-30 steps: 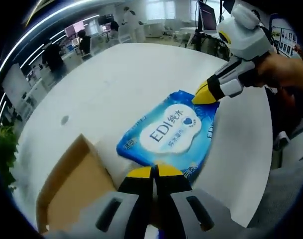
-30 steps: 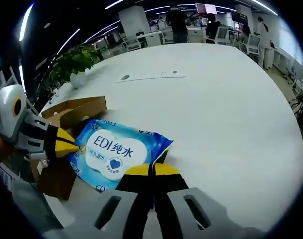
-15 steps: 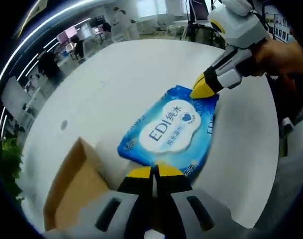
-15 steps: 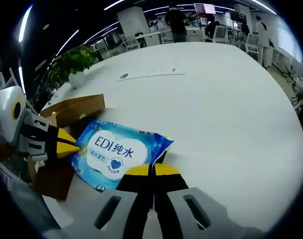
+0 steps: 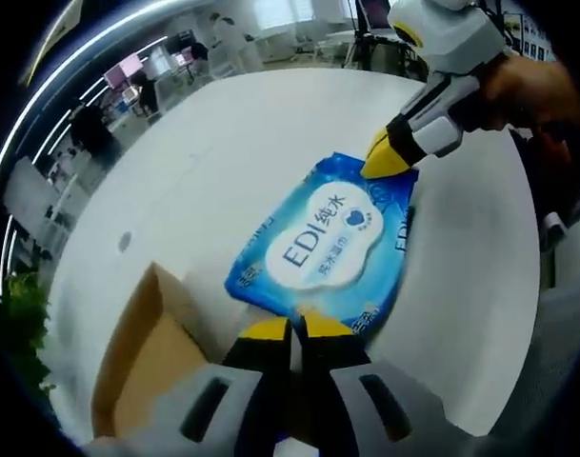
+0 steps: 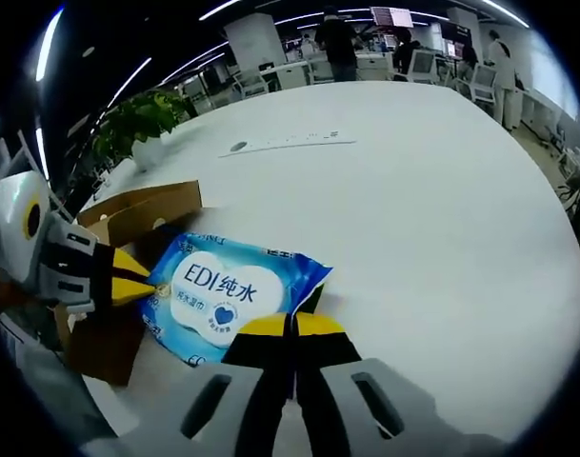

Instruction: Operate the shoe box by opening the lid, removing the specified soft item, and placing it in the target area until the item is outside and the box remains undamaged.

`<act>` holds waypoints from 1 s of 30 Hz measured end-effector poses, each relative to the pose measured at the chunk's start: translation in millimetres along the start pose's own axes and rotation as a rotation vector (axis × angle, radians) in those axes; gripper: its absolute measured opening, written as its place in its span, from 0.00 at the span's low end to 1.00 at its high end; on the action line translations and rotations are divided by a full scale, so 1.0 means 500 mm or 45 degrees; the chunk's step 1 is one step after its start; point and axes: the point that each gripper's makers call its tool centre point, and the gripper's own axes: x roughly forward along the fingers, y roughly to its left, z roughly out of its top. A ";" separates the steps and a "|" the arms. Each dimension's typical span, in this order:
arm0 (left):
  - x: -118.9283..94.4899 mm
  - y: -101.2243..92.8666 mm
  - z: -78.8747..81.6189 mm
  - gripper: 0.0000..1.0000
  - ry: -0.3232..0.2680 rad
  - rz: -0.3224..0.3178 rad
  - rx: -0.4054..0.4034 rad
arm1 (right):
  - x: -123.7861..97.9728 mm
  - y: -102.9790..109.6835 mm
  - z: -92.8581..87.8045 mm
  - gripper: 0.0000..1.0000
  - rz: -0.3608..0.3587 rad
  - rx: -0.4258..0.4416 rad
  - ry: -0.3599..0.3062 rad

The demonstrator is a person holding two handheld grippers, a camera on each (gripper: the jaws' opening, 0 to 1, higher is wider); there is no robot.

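Wipes pack (image 5: 324, 242) lies across the white table (image 5: 223, 143) beside the cardboard box (image 5: 142, 357); we clamp its opposite ends with left gripper (image 5: 291, 330) and right gripper (image 6: 291, 327).

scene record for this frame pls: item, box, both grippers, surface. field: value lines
item: blue wipes pack, out of the box, held at opposite ends
box: brown cardboard shoe box, open, beside the pack
left gripper: jaws shut on pack's near edge
right gripper: jaws shut on pack's other end
surface: white table, pack over it; cannot tell if touching
background: potted plant, people at desks
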 end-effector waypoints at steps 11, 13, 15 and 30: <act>-0.016 -0.004 0.004 0.10 -0.022 -0.034 -0.039 | -0.019 -0.007 -0.005 0.03 -0.024 -0.090 0.011; -0.024 -0.005 0.009 0.12 -0.037 -0.048 -0.074 | -0.028 -0.008 -0.004 0.05 -0.024 -0.093 0.006; -0.031 -0.003 0.014 0.12 -0.058 -0.048 -0.081 | -0.035 -0.008 -0.003 0.07 -0.023 -0.096 -0.001; -0.098 0.002 0.029 0.18 -0.169 -0.084 -0.181 | -0.106 0.020 0.012 0.16 -0.035 -0.184 -0.031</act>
